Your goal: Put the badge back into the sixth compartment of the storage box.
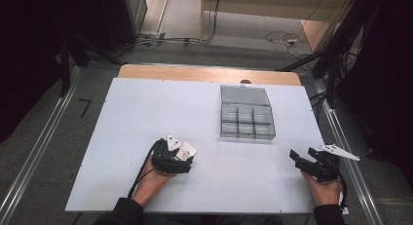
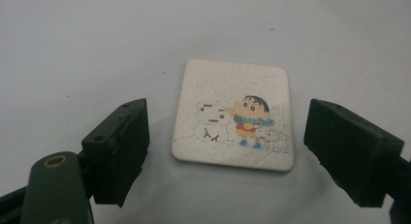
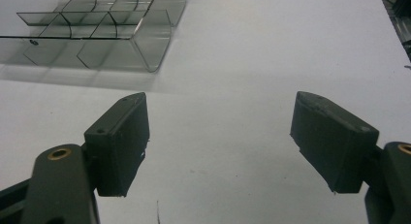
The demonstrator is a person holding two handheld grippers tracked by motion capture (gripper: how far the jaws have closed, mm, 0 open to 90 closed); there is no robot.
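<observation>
A small white card (image 2: pixel 232 117) with a cartoon child and a snowman printed on it lies flat on the white table (image 1: pixel 146 113). My left gripper (image 2: pixel 227 134) points down at it, one jaw on each side of the card, with a gap between each pad and the card's edges. In the high view the card (image 1: pixel 188 150) peeks out just past the left gripper (image 1: pixel 181 159) at the near left. My right gripper (image 1: pixel 303 154) rests at the near right, open, with bare table between its jaws (image 3: pixel 220 136).
A clear plastic compartment box (image 1: pixel 246 113) with its lid folded back stands right of centre toward the far side, and it also sits at the upper left of the right gripper view (image 3: pixel 97 30). The table's right edge runs close to the right hand.
</observation>
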